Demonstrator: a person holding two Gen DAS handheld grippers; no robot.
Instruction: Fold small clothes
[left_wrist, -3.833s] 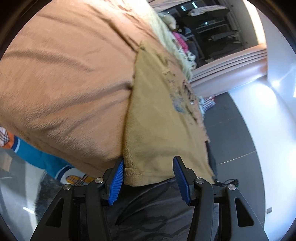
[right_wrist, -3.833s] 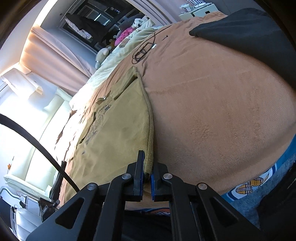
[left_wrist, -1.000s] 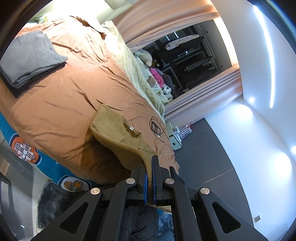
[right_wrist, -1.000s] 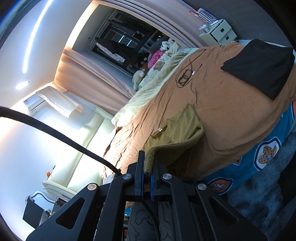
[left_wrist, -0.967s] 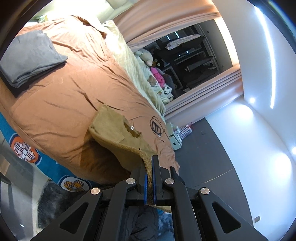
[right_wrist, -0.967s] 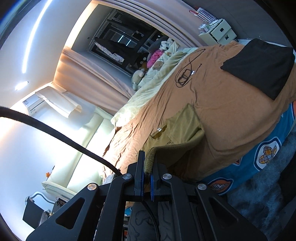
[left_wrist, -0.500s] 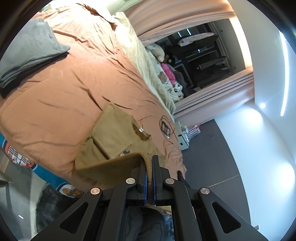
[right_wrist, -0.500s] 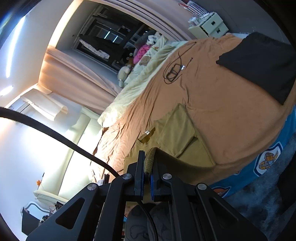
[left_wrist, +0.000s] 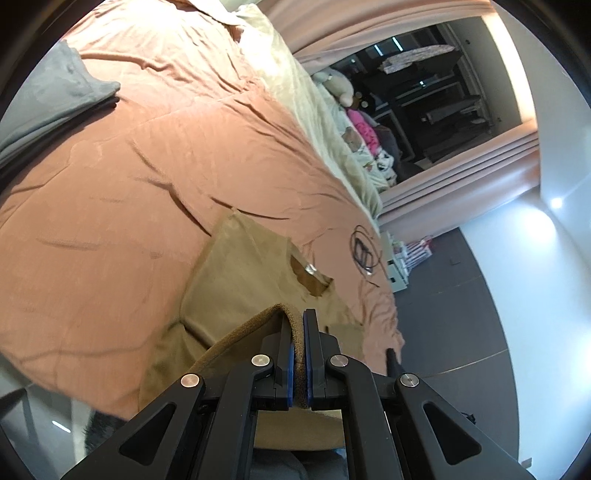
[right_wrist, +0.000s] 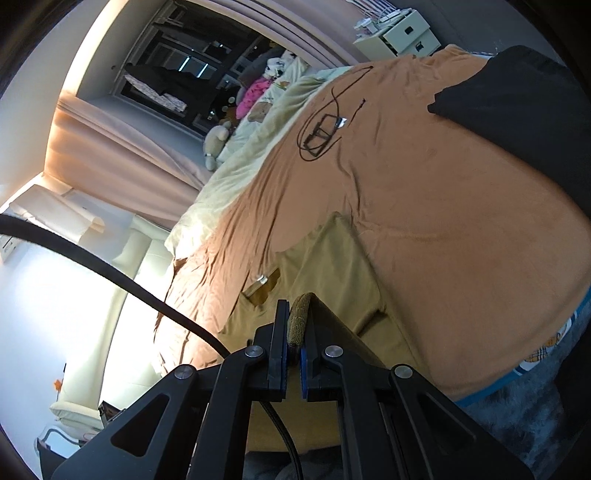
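Note:
An olive-tan small shirt (left_wrist: 236, 280) lies on the brown bedspread (left_wrist: 110, 192), collar end away from me, sleeves folded in. My left gripper (left_wrist: 298, 354) is shut on the shirt's near hem corner and holds it above the bed. My right gripper (right_wrist: 293, 339) is shut on the other hem corner of the same shirt (right_wrist: 332, 269), also raised. The hem stretches between the two grippers over the shirt's body.
A grey folded garment (left_wrist: 55, 96) lies at the far left of the bed. A black garment (right_wrist: 517, 96) lies at the right. A black cable with a small device (right_wrist: 321, 129) lies beyond the shirt. Pillows and soft toys (right_wrist: 255, 96) sit at the head end.
Both grippers have carried the hem forward and lower over the bed. The shirt's lower part now lies flatter on the bedspread instead of hanging off the edge.

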